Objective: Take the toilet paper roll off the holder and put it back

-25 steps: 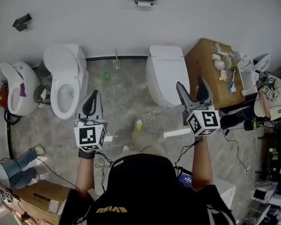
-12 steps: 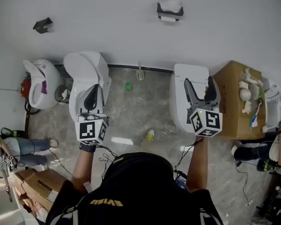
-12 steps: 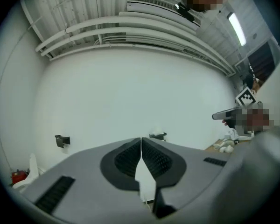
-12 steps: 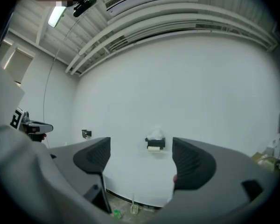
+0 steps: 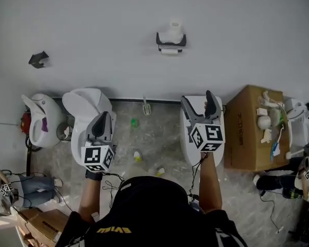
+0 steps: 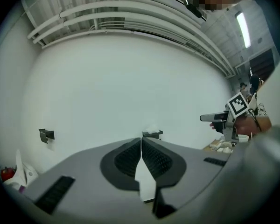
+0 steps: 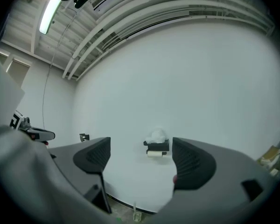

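The roll hangs well ahead of the released right claw and clenched left claw — probably light and soft, so grip its sides gently.

1. Three white toilets stand along the wall.
2. Two black wall holders.
3. One toilet paper roll.
4. Two cardboard boxes.
5. Two grippers: left gripper, right gripper.

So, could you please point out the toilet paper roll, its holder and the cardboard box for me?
toilet paper roll [image 5: 170, 50], head view, middle of the white roll.
holder [image 5: 170, 41], head view, its black body on the wall.
cardboard box [image 5: 250, 133], head view, bare top face.
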{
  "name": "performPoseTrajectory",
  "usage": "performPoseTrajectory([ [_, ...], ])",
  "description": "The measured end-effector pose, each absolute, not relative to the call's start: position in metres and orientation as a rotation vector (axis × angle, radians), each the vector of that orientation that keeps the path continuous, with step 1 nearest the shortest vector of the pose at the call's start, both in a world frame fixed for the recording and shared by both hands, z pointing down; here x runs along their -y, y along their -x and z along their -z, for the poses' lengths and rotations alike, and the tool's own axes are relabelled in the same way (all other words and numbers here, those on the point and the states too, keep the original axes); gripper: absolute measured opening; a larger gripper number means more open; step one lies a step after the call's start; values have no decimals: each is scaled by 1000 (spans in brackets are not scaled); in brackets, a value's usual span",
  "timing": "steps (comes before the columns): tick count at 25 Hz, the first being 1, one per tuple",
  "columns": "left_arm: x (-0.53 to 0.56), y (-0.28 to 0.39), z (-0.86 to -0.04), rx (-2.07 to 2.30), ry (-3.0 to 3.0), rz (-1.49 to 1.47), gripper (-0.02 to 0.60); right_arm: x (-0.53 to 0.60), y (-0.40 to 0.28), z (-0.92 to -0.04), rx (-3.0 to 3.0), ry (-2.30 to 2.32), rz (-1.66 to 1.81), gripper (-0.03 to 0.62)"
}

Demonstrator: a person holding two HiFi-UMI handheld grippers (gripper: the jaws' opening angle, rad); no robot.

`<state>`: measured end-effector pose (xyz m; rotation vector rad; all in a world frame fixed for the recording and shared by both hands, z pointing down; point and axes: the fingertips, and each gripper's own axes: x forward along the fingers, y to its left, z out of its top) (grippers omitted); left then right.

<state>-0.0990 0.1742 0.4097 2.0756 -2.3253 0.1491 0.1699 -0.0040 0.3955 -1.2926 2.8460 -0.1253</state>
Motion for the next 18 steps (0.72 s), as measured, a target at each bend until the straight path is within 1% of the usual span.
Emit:
performPoseTrajectory([
  [7,-120,143,-436,2281,-2073,-162,12,55,-124,-421,-2885,1325,137,407],
  [11,-51,160,-450,2199,-2167,-169,12,100,-110,-429,-2871,1422,128,407],
  [18,74,196,-435,2036,-2352,-99,12,184,-65,-427,-2860,1604,83,407],
])
